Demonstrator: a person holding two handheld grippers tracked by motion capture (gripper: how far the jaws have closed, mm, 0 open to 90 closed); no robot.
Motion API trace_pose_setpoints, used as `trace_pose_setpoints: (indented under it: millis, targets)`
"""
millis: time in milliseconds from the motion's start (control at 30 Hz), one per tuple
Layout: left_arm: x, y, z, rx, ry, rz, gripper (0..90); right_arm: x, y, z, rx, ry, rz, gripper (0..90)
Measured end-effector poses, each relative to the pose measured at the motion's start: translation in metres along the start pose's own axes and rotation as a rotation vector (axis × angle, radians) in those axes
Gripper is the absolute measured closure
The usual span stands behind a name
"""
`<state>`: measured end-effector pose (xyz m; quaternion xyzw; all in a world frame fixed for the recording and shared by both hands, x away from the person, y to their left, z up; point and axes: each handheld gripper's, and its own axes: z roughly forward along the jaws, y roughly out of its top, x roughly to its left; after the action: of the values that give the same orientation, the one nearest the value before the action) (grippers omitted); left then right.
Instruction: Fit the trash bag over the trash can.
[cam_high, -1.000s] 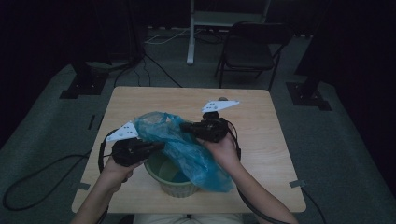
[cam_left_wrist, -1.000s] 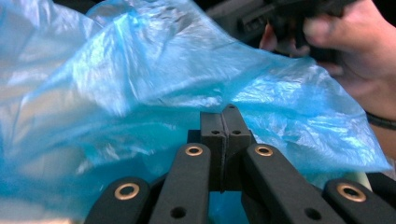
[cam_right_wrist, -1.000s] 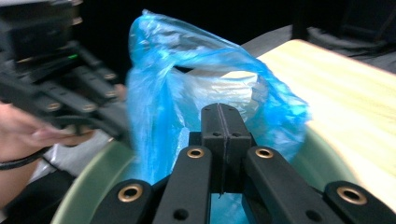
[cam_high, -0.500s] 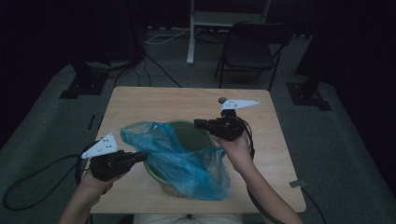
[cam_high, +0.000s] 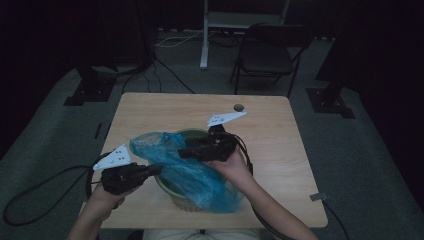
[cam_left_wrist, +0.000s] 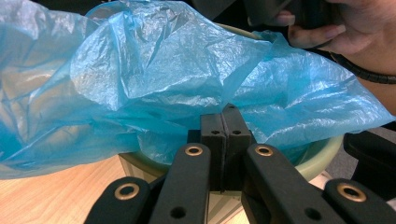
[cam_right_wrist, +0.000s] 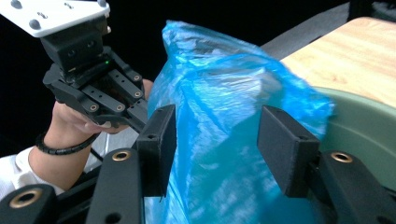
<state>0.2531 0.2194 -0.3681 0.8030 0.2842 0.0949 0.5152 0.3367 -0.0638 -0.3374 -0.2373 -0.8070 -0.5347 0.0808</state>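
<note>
- Two hand-held grippers work a blue plastic bag (cam_high: 192, 172) that drapes over a green basin (cam_high: 172, 187) near the front edge of the wooden table (cam_high: 280, 130).
- Left gripper (cam_high: 152, 170) sits at the basin's left rim; in the left gripper view its fingers (cam_left_wrist: 215, 140) are pressed together with a fold of the bag pinched between them.
- Right gripper (cam_high: 186, 152) reaches over the basin from the right, pointing left; in the right gripper view its fingers (cam_right_wrist: 159, 140) stand apart, having just been opening, with the bag's film bunched between them and not squeezed by the pads.
- Bag film spills from the basin's left rim across its top and down its front right side onto the table.
- One small dark round object (cam_high: 239, 107) lies on the table's far side, well apart from the basin.
</note>
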Motion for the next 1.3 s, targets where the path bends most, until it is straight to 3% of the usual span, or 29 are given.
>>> trace_pose_setpoints:
  millis: [133, 233, 333, 467, 667, 1000, 1300]
  targets:
    - [0.0, 0.0, 0.001, -0.001, -0.003, 0.003, 90.0, 0.001, 0.001, 0.011, 0.052, -0.018, -0.013, 49.5]
    - [0.0, 0.001, 0.001, -0.004, -0.009, 0.003, 90.0, 0.001, 0.0, 0.015, 0.081, -0.047, -0.032, 65.5]
    - [-0.001, 0.001, 0.0, -0.003, -0.011, 0.009, 90.0, 0.003, -0.002, 0.015, 0.098, -0.072, -0.061, 90.0]
    - [0.0, 0.001, -0.005, -0.005, -0.006, 0.009, 90.0, 0.003, -0.002, 0.006, 0.085, -0.119, -0.089, 90.0]
    - [0.002, 0.0, -0.016, -0.015, 0.009, 0.006, 90.0, -0.004, -0.004, -0.028, 0.012, -0.213, -0.095, 90.0]
    - [0.014, -0.011, -0.037, -0.013, 0.045, -0.014, 90.0, -0.031, -0.025, -0.083, -0.077, -0.306, -0.01, 90.0]
    - [0.019, -0.02, -0.045, 0.008, 0.083, -0.019, 90.0, -0.05, -0.043, -0.119, -0.14, -0.373, 0.059, 90.0]
